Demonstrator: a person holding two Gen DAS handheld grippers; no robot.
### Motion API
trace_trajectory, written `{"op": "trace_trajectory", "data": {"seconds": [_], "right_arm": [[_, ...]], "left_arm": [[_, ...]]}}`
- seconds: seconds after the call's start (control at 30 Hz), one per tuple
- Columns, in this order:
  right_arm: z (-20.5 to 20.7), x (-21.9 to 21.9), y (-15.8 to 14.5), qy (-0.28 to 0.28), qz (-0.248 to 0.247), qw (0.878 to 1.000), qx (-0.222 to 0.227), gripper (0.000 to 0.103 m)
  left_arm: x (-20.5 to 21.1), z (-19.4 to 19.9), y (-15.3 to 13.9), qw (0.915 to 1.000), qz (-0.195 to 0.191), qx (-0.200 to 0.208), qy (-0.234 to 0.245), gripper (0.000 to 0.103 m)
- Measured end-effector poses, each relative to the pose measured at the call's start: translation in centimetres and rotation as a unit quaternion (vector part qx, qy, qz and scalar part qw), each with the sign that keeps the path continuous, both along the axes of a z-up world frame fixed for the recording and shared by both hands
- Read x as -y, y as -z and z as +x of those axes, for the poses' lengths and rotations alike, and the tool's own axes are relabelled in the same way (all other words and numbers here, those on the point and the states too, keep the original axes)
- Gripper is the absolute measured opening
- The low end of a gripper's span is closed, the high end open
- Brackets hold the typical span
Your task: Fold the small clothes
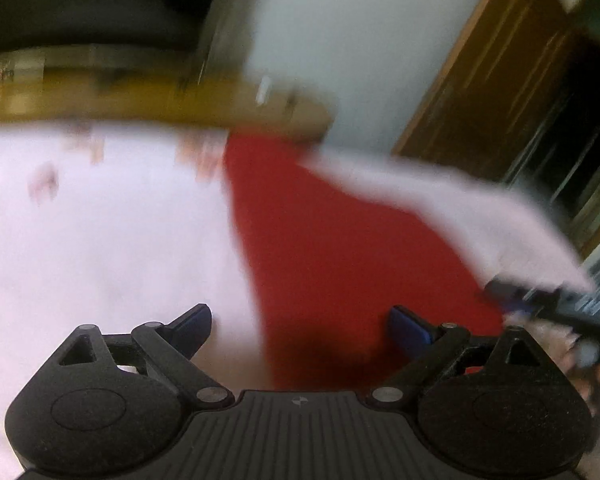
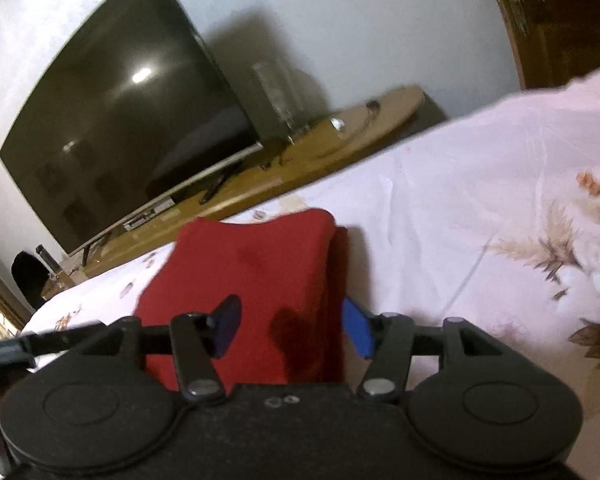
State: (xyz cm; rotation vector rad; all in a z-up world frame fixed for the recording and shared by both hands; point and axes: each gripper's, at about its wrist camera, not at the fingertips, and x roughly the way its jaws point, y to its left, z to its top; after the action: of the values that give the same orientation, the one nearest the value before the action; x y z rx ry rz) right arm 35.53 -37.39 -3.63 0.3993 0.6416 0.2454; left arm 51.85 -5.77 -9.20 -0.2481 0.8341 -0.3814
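Observation:
A red garment [image 2: 252, 288] lies folded on a white floral bedsheet [image 2: 460, 208], straight ahead of my right gripper [image 2: 294, 330]. The right gripper is open and empty, its blue pads on either side of the garment's near edge. In the blurred left wrist view the red garment [image 1: 340, 248] spreads ahead and to the right. My left gripper [image 1: 300, 330] is open and empty above its left edge. The other gripper [image 1: 556, 304] shows at the right edge of the left wrist view.
A large dark TV [image 2: 120, 120] stands on a long wooden shelf [image 2: 300, 160] beyond the bed, with a glass vase [image 2: 278, 96] beside it. A wooden door frame [image 1: 480, 80] is at the right. The white wall [image 2: 380, 20] is behind.

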Motion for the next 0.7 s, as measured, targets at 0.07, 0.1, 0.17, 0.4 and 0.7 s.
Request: {"op": "trace_trajectory", "data": {"seconds": [0.07, 0.1, 0.17, 0.4, 0.7], "right_arm": [[1.6, 0.8, 1.8, 0.009, 0.005, 0.998, -0.060, 0.073], [2.3, 1.4, 2.9, 0.009, 0.007, 0.995, -0.100, 0.073], [1.8, 2.8, 2.9, -0.005, 0.051, 0.994, -0.093, 0.078], [4.0, 5.1, 5.1, -0.064, 0.160, 0.978, -0.114, 0.077], [6.7, 1.4, 5.3, -0.116, 0.145, 0.977, -0.103, 0.057]], "left_arm": [[-1.0, 0.4, 1.2, 0.9988, -0.045, -0.019, -0.005, 0.095], [-1.2, 0.3, 1.2, 0.9986, -0.049, -0.021, -0.003, 0.095], [-1.6, 0.2, 1.4, 0.9968, -0.075, -0.029, 0.003, 0.095], [-2.4, 1.7, 2.7, 0.9859, -0.156, -0.050, 0.035, 0.085], [1.4, 3.5, 2.0, 0.9919, -0.109, -0.030, 0.057, 0.071]]}}
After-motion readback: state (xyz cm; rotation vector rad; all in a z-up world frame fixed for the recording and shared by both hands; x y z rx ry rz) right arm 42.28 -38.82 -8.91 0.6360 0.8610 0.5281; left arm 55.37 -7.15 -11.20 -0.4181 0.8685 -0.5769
